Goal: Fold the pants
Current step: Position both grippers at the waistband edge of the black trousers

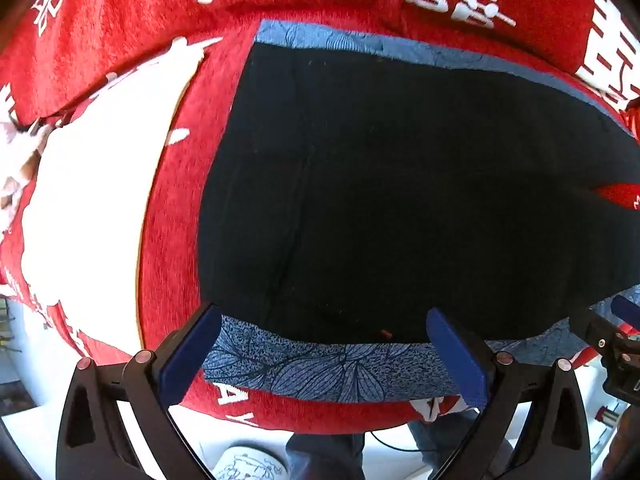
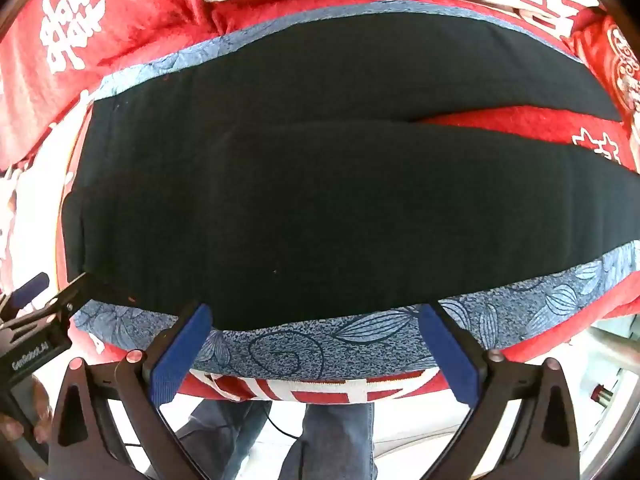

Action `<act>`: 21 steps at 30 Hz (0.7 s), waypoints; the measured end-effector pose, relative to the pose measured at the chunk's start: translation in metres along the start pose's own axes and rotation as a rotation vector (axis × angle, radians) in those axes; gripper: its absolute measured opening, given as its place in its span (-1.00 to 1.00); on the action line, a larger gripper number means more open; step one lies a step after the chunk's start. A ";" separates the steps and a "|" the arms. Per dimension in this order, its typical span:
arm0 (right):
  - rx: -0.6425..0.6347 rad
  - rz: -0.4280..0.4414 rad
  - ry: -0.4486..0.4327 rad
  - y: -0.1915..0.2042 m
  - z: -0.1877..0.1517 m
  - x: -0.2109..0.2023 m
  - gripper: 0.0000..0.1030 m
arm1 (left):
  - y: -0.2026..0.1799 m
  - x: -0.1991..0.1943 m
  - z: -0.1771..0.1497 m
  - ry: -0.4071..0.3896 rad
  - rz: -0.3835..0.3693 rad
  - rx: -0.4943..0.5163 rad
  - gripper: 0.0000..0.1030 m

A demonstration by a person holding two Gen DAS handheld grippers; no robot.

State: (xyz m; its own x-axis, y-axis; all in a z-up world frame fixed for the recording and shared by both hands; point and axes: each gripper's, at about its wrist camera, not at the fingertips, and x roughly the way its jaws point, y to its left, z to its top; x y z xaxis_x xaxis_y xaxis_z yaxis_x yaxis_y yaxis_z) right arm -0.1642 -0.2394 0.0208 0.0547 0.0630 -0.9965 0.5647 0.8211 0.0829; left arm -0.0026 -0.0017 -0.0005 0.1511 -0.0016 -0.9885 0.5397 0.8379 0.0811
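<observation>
Black pants [image 1: 400, 184] with blue floral side stripes [image 1: 320, 368] lie flat on the red cloth, waist at the left, legs running right. In the right wrist view the pants [image 2: 320, 200] show both legs, split at the right. My left gripper [image 1: 324, 356] is open and empty over the near striped edge by the waist. My right gripper [image 2: 316, 352] is open and empty over the near stripe [image 2: 304, 348] further along the leg. The right gripper also shows at the left wrist view's right edge [image 1: 616, 340], and the left gripper at the right wrist view's left edge [image 2: 36, 320].
A red cloth with white characters [image 1: 120, 8] covers the table. A large white patch [image 1: 92, 208] lies left of the waist. The table's near edge [image 2: 312, 392] is just below the grippers, with a person's jeans-clad legs [image 2: 336, 440] and white floor beneath.
</observation>
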 end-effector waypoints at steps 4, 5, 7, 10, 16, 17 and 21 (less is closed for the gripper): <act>0.014 -0.004 -0.005 0.007 -0.005 0.004 1.00 | 0.004 0.004 -0.009 -0.015 -0.045 0.022 1.00; 0.019 -0.001 -0.005 0.009 -0.006 0.005 1.00 | 0.003 0.006 -0.017 -0.021 -0.034 0.023 1.00; 0.026 -0.003 -0.002 0.013 -0.008 0.008 1.00 | 0.007 0.005 -0.018 0.008 -0.039 0.012 1.00; 0.030 -0.015 0.001 0.021 -0.012 0.012 1.00 | 0.003 0.014 -0.009 0.058 -0.019 -0.014 1.00; 0.006 0.006 0.018 -0.005 -0.012 0.013 1.00 | 0.003 0.016 -0.010 0.079 -0.019 -0.007 1.00; 0.008 0.005 0.018 -0.005 -0.013 0.013 1.00 | 0.001 0.016 -0.009 0.080 -0.017 -0.004 1.00; 0.006 0.007 0.029 -0.012 -0.014 0.016 1.00 | -0.003 0.017 -0.005 0.085 -0.012 0.003 1.00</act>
State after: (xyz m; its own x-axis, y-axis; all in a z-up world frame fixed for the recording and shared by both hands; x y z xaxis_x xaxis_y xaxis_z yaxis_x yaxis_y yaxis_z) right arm -0.1819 -0.2403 0.0041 0.0350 0.0852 -0.9957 0.5694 0.8171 0.0899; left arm -0.0060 -0.0010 -0.0186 0.0737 0.0344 -0.9967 0.5439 0.8363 0.0690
